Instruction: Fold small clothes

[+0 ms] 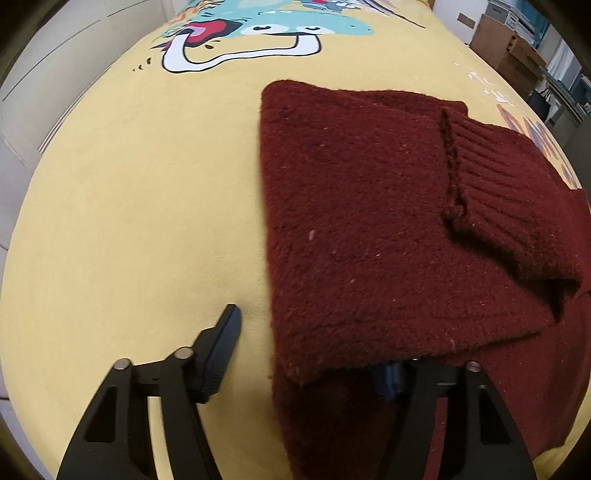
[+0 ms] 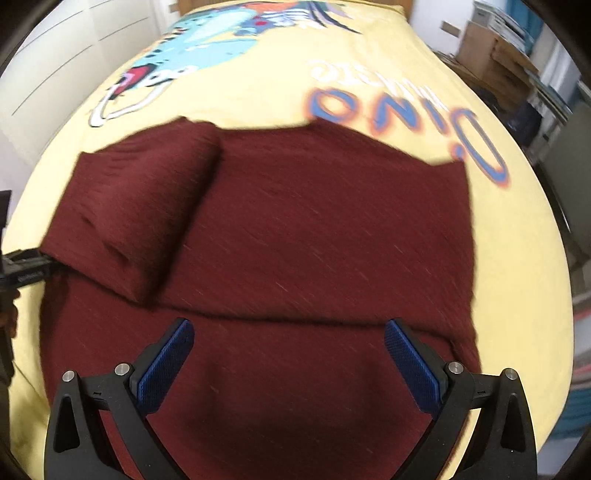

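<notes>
A dark red knit sweater (image 1: pixel 362 206) lies on a yellow bedsheet (image 1: pixel 129 221), with a ribbed sleeve (image 1: pixel 517 199) folded over its body. My left gripper (image 1: pixel 306 343) straddles the sweater's near left edge. Its left finger (image 1: pixel 221 350) rests on bare sheet, a strip of yellow apart from the fabric, and its right finger (image 1: pixel 389 380) is tucked under the lifted fold, so the jaws stand open. In the blurred right wrist view the sweater (image 2: pixel 314 221) fills the middle, and my right gripper (image 2: pixel 288 325) hovers wide open over its near part. The left gripper (image 2: pixel 22 269) shows beside the folded sleeve (image 2: pixel 140 206).
The sheet carries a cartoon dinosaur print (image 1: pixel 266 26) at the far end and blue lettering (image 2: pixel 406 122) on the right. White cabinet doors (image 2: pixel 55 55) stand on the left. Cardboard boxes (image 1: pixel 509 51) and shelves stand past the bed's right side.
</notes>
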{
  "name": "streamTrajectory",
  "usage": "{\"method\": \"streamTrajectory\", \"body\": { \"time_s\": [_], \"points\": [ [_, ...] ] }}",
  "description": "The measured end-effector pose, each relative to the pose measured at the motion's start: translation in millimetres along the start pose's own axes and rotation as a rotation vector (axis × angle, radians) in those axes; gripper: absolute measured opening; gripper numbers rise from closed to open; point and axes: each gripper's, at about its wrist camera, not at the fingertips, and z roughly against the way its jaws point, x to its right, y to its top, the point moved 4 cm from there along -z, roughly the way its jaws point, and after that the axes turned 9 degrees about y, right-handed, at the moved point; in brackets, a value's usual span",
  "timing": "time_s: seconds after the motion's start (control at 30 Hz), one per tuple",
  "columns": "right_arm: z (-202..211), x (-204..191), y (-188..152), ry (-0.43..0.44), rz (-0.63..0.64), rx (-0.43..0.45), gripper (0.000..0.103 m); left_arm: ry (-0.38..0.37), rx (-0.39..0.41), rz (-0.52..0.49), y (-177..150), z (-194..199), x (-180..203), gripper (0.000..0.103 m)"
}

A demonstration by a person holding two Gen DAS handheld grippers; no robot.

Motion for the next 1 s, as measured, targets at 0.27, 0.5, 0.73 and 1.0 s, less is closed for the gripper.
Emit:
{"method": "streamTrajectory", "body": {
  "time_s": [0.27,0.5,0.73,1.0],
  "points": [
    [-15,-72,51,0.058,0.143,0.024,0.103,-0.071,-0.022,-0.023,11,0,17,0.014],
    [-51,-136,74,0.043,0.354,-0.04,0.102,-0.086,-0.045,-0.017,14,-2,18,0.014],
    [-98,-159,67,-0.032,0.472,-0.142,0.09,-0.084,-0.051,-0.022,12,-7,7,0.014],
    [-90,-136,77,-0.013,0.413,-0.15,0.018,-0.089,-0.041,-0.014,9,-8,11,0.014]
  ]
}}
